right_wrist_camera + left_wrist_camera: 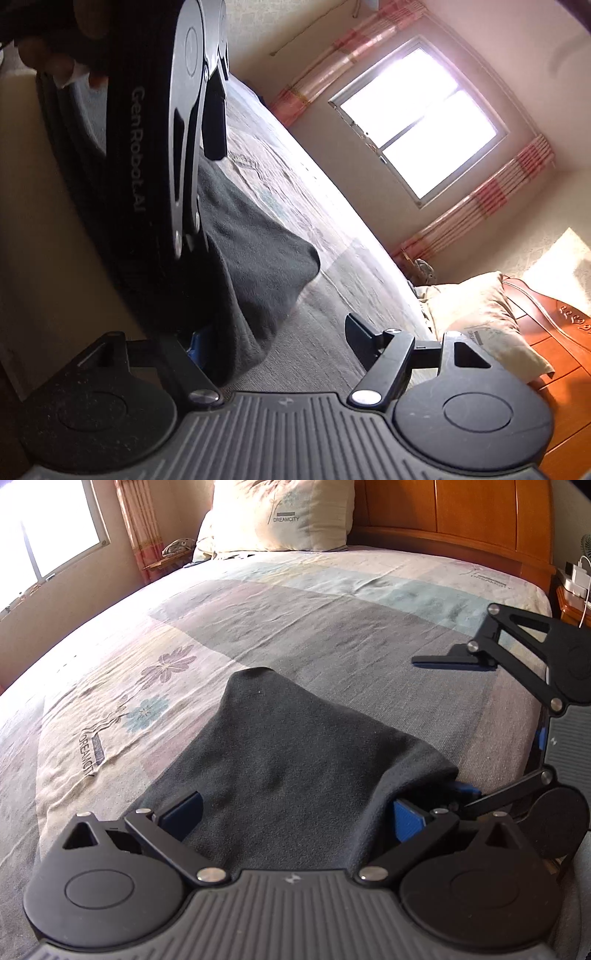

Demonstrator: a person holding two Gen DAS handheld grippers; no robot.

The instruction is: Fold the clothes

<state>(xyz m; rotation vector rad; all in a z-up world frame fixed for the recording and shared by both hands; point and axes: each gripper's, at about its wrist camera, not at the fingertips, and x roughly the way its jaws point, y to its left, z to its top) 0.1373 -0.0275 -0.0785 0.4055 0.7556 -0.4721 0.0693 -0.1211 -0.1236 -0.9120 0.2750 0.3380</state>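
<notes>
A dark grey garment lies bunched on the bed near its front edge. My left gripper stands wide open over its near end. The left finger rests on the cloth, and the blue pad of the right finger sits at the cloth's folded right edge. My right gripper comes in from the right, rolled on its side and open. Its upper finger is in free air and its lower pad is tucked under the cloth's edge. In the right wrist view that gripper is open, with the garment beside its left pad.
The patterned bedsheet stretches ahead to a pillow and a wooden headboard. A nightstand with white chargers stands at the right. A bright window with striped curtains is on the far wall. The left gripper's body fills the upper left of the right wrist view.
</notes>
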